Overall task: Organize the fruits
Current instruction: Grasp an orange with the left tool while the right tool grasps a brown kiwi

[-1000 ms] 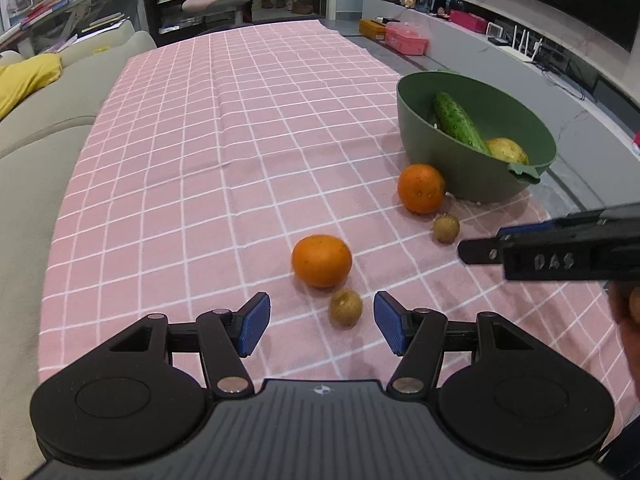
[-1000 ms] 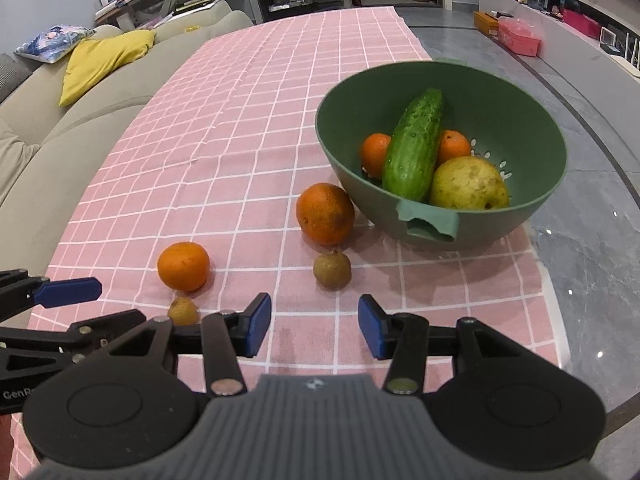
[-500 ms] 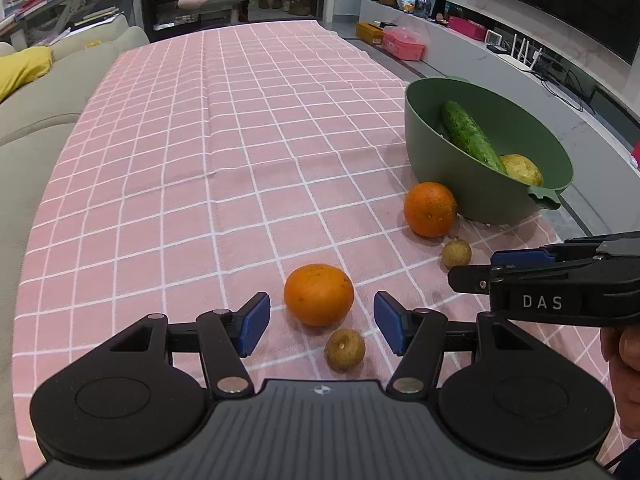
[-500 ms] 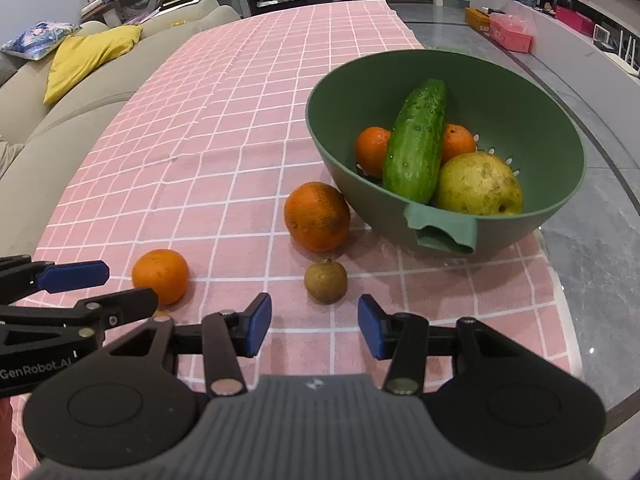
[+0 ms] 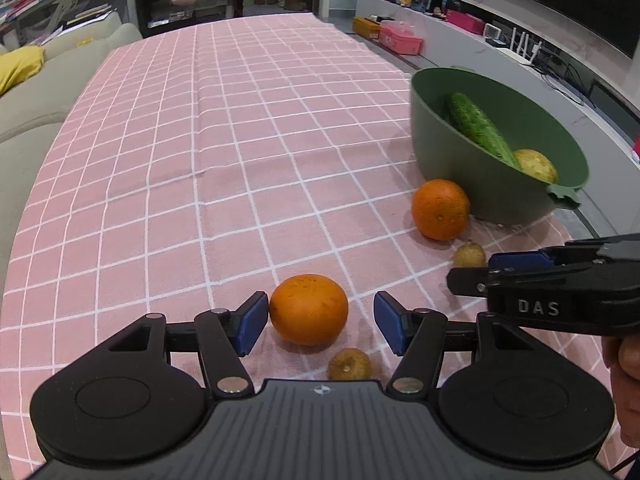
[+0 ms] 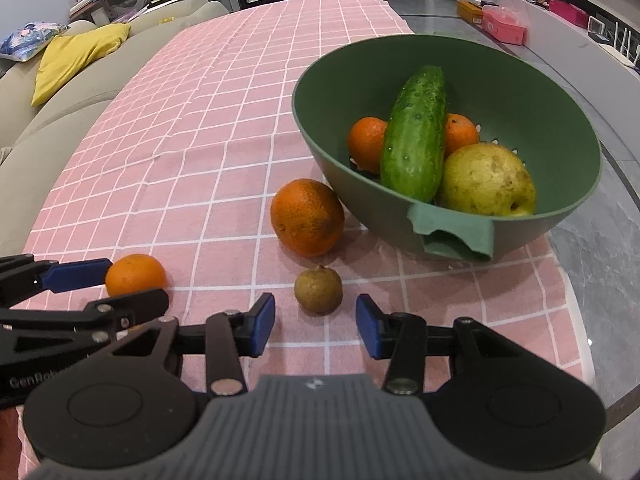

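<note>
The desk, covered by a pink cloth with a white grid [image 5: 248,128], fills most of both views. On it, at about two o'clock in the left wrist view, stands the round dark green plastic colander bowl [image 6: 560,208], with a small handle tab on its near rim. Inside it lies a long bumpy green cucumber [image 6: 416,136], leaning from the bowl's floor up toward the far wall, with a yellow-green pear [image 6: 486,180] touching it at four o'clock and two small orange tangerines [image 6: 366,142] tucked against either side of it (one is half hidden behind the cucumber). Just outside the bowl, at its eight o'clock, sits a large orange with dimpled skin [image 6: 307,216], close to the wall. The left hand-held gripper [image 5: 321,322] stands well open, its blue pads either side of a smooth round orange [image 5: 309,309], the left pad close to the skin but not clearly pressing. The right hand-held gripper [image 6: 315,322] is closing, and a small brown round fruit [image 6: 318,290] lies just beyond its pads at twelve o'clock, not gripped. A second small brown fruit [image 5: 349,365] rests at five o'clock of the smooth orange.
</note>
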Demonstrator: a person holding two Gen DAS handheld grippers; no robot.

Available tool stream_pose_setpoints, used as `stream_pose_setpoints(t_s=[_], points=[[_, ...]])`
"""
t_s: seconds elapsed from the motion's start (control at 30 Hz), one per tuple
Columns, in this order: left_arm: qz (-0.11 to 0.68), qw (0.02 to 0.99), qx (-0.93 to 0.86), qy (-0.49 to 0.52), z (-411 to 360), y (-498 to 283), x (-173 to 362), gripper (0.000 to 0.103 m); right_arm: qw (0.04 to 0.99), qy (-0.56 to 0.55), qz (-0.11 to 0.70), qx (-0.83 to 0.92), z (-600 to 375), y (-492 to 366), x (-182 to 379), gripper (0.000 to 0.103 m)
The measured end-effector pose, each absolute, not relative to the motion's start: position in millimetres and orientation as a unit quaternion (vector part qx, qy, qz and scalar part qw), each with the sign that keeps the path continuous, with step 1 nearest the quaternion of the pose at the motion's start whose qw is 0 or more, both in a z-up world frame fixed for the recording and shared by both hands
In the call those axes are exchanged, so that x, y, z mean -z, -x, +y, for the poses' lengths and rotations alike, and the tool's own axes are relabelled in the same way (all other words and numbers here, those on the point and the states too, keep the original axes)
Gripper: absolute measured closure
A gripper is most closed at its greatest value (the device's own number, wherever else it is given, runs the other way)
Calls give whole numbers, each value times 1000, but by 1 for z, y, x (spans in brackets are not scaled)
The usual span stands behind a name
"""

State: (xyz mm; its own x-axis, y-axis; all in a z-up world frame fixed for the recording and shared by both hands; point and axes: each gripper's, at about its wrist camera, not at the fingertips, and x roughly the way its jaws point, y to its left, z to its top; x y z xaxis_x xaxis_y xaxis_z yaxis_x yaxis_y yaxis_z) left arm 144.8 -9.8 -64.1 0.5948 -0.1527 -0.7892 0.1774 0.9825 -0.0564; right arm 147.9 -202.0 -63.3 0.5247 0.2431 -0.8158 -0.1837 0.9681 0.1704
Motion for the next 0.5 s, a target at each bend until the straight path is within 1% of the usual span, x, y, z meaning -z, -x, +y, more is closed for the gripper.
stream_pose_setpoints(t_s=[0.13,0.23,0.3,0.33,0.37,0.5], points=[[448,890,90,-5,-4,-149,70,33,874,-29,470,-122,-199,-151,65,64],[448,889,97,1,-2,-150,71,39,876,-23,467,-120,-197,-152,65,70],[447,889,101,1,-2,-149,70,45,877,-18,465,-120,-196,-153,65,74],[446,889,103,-1,-3,-148,69,47,877,-17,465,-120,-197,-154,65,78],[445,889,105,-2,-4,-148,69,48,877,-17,465,-120,-197,-154,65,80],[444,889,107,-5,-5,-148,69,50,877,-18,465,-121,-197,-155,66,80]])
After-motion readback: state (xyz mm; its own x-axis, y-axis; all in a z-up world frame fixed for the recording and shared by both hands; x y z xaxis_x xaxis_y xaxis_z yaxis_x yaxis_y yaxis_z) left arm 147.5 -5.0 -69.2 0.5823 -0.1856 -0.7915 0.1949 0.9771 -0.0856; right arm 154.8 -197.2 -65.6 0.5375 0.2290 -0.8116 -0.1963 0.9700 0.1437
